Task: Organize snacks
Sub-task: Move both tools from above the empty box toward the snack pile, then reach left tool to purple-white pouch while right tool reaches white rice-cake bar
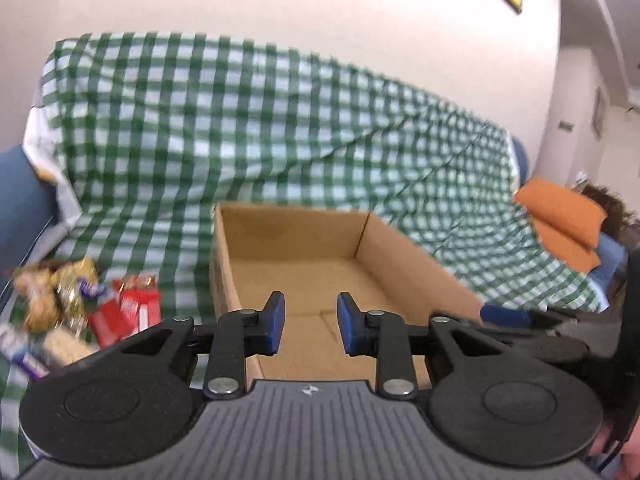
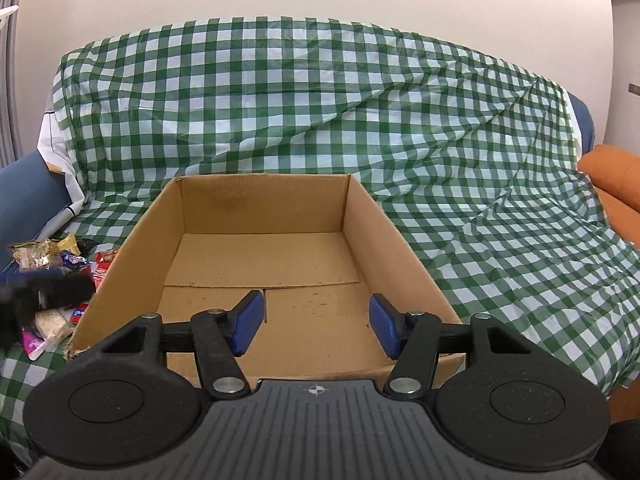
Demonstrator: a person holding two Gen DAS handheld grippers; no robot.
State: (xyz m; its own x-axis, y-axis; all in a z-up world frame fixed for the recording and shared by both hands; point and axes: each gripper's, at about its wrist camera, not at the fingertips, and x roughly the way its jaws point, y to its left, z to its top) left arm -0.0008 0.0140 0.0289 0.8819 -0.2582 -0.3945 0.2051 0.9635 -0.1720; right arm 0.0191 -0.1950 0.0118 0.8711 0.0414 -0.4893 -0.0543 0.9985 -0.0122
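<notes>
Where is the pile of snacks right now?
In both wrist views the snack pile lies on the green checked cloth, just left of the empty cardboard box, none of it inside.

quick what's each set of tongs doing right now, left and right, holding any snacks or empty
Left tongs: open, nothing between the pads, over the cardboard box.
Right tongs: open wider, empty, also over the box.

The left hand-held gripper, nothing between its parted jaws, hangs over an empty cardboard box beside heaped snacks.
</notes>
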